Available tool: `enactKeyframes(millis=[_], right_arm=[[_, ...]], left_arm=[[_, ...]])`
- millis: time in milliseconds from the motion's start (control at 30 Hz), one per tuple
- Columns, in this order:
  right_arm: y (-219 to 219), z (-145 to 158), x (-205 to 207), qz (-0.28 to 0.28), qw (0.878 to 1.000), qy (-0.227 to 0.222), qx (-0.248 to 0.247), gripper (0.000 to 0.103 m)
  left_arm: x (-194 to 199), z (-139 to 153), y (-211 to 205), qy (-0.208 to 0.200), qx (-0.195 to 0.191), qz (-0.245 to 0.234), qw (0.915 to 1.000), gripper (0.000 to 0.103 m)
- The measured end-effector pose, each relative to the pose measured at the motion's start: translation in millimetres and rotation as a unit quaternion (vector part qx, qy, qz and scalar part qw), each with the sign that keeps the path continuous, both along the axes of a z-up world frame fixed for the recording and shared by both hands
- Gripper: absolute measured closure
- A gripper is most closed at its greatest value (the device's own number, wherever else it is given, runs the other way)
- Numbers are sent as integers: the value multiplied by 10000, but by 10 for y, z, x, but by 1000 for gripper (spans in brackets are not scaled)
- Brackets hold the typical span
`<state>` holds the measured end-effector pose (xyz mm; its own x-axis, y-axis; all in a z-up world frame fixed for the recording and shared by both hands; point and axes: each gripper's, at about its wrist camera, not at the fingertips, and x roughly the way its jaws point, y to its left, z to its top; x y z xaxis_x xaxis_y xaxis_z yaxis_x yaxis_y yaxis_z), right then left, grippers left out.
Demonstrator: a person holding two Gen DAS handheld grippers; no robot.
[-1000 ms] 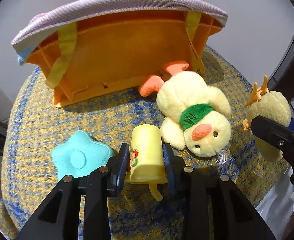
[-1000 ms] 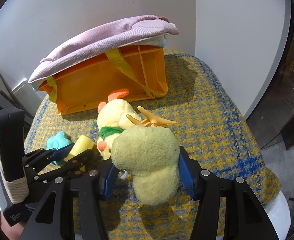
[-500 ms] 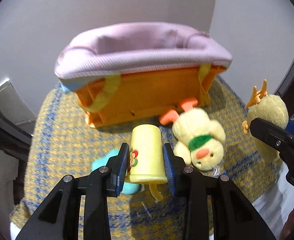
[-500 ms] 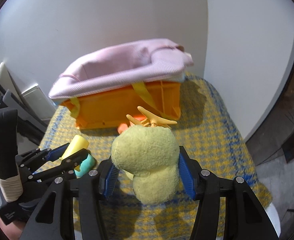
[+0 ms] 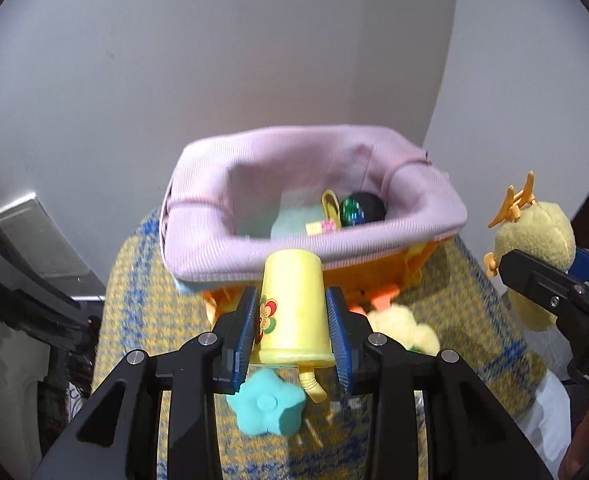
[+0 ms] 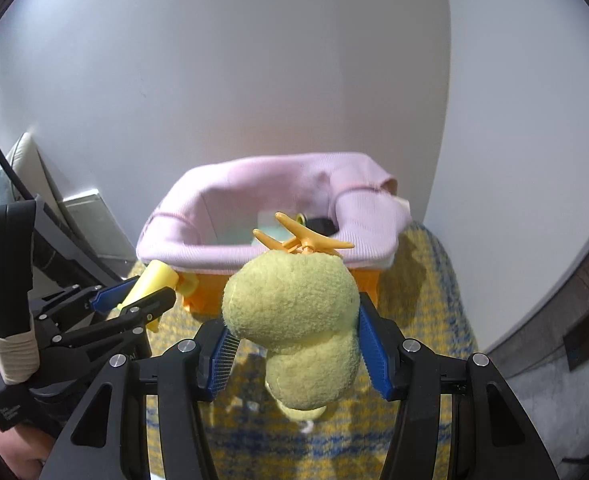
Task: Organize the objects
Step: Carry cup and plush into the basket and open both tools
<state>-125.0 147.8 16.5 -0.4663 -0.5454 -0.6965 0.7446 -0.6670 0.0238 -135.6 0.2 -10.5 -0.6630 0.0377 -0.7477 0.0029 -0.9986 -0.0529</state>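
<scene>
Though flower-printed, yellow cup (image 5: 294,304): no legible writing.

The yellow cup (image 5: 294,304) hides most of the duck plush (image 5: 402,330).

You get soft, even indoor light on a bright wall (image 5: 254,80). Fisheye bending darkens both pictures' corners. The checked cloth (image 5: 142,280) smears with motion blur; faint shadows lie right of the basket (image 6: 254,192).

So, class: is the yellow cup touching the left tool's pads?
Touching. The left wrist view shows the cup clamped between the left tool's blue pads, both pressed against its sides, no gap.
</scene>
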Motion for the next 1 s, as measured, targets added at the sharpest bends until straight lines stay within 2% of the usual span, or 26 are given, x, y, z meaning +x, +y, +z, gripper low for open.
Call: enactKeyframes(millis=[167, 333, 633, 1000], right_arm=[[-133, 136, -120, 108, 9999, 61, -10, 48], [-311, 216, -303, 193, 9998, 103, -5, 48], [-718, 212, -619, 363, 9992, 71, 115, 48], [-1022, 58, -894, 421, 9987, -32, 296, 48]], left_arm=[[-194, 211, -39, 123, -38, 11, 9999, 69], [-425, 281, -86, 112, 18, -9, 9999, 69], [-854, 291, -151, 38, 17, -46, 10000, 69], [-1145, 191, -213, -64, 96, -70, 9999, 69]])
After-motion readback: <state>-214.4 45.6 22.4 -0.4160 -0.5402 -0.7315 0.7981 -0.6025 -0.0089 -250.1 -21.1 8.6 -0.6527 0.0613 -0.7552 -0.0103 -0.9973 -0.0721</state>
